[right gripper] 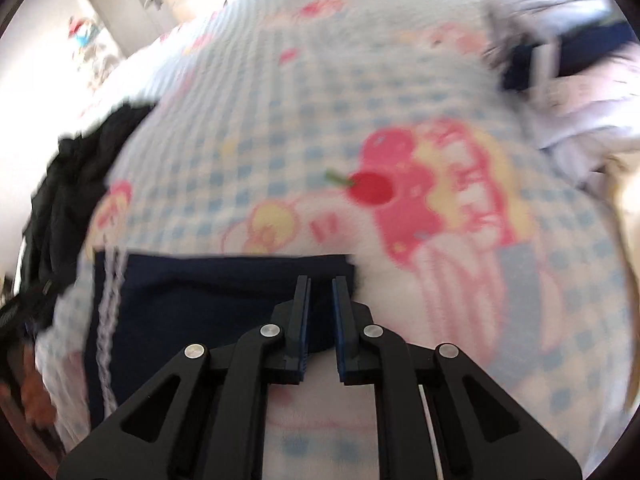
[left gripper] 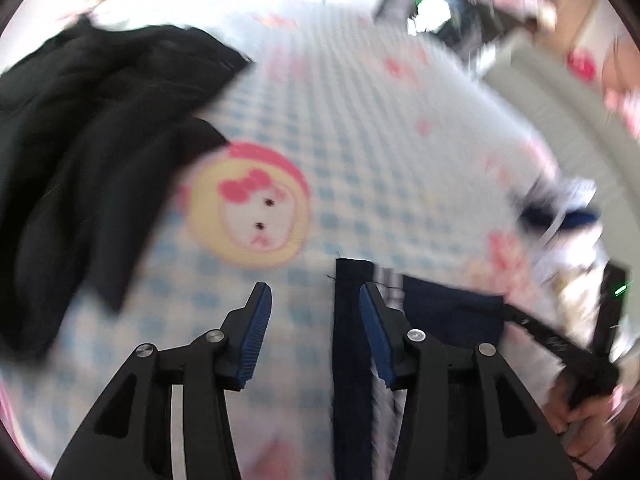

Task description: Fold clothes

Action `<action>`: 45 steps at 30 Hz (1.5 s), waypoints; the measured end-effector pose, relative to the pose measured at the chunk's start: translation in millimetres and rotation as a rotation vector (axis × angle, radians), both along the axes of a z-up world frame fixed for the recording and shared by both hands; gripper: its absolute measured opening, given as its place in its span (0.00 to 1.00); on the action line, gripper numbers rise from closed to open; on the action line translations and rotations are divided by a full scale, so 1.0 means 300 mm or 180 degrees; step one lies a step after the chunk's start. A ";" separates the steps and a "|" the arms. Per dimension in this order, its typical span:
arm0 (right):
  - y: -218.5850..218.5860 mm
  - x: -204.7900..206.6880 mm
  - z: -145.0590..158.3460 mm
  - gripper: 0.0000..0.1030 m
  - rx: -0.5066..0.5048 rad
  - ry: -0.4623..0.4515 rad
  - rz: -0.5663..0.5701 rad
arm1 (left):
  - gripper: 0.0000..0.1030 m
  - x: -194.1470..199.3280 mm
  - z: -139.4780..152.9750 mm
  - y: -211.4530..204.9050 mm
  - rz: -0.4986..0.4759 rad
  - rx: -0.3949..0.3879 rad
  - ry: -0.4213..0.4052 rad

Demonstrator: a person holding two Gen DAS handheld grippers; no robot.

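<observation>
A navy garment [right gripper: 208, 288] with a white braided stripe [right gripper: 110, 300] lies flat on the bed. My right gripper [right gripper: 321, 296] hovers over its right edge, jaws a narrow gap apart, with nothing visibly pinched. In the left wrist view the same navy garment [left gripper: 448, 312] lies under and right of my left gripper [left gripper: 314, 304], which is wide open and empty. Its right finger [left gripper: 374, 320] overlaps a folded navy strip [left gripper: 350, 340]. Both views are motion-blurred.
The bed has a blue-checked cartoon sheet [left gripper: 360, 140]. A heap of black clothes [left gripper: 80, 140] lies at the left, also seen as the black clothes [right gripper: 68, 200]. A stack of white and navy clothes [right gripper: 560, 52] sits at the far right. A hand [left gripper: 580, 412] holds the other gripper.
</observation>
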State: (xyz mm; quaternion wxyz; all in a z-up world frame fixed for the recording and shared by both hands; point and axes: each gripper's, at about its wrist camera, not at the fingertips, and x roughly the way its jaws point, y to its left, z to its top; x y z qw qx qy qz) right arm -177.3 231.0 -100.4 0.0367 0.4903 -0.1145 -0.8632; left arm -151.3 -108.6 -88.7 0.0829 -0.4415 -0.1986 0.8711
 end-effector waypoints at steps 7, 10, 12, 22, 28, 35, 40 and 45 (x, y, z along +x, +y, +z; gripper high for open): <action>-0.152 0.215 0.033 0.17 -0.0199 -0.0094 0.0659 | 0.47 0.194 -0.082 0.117 -0.0483 0.0126 -0.0109; -0.207 0.304 0.010 0.17 -0.0148 -0.0140 0.0856 | 0.47 0.216 -0.119 0.146 -0.0458 -0.0103 -0.0245; -0.224 0.348 -0.028 0.17 -0.0089 -0.0235 0.0873 | 0.47 0.226 -0.136 0.161 -0.0379 -0.0378 -0.0336; -0.162 0.444 -0.005 0.24 -0.0241 -0.0198 0.0770 | 0.49 0.326 -0.105 0.191 -0.0264 -0.0383 -0.0366; -0.176 0.499 -0.014 0.24 -0.0065 -0.0204 0.0966 | 0.49 0.377 -0.094 0.152 -0.0046 -0.0803 -0.0536; -0.163 0.556 0.018 0.24 -0.0245 -0.0026 0.1010 | 0.49 0.474 -0.061 0.114 -0.0054 -0.0092 -0.0452; -0.207 0.571 -0.030 0.24 -0.0059 -0.0244 0.1070 | 0.49 0.479 -0.121 0.203 -0.0152 -0.0588 -0.0702; -0.160 0.586 -0.009 0.25 -0.0152 -0.0237 0.0955 | 0.49 0.515 -0.078 0.149 0.0022 -0.0336 -0.0579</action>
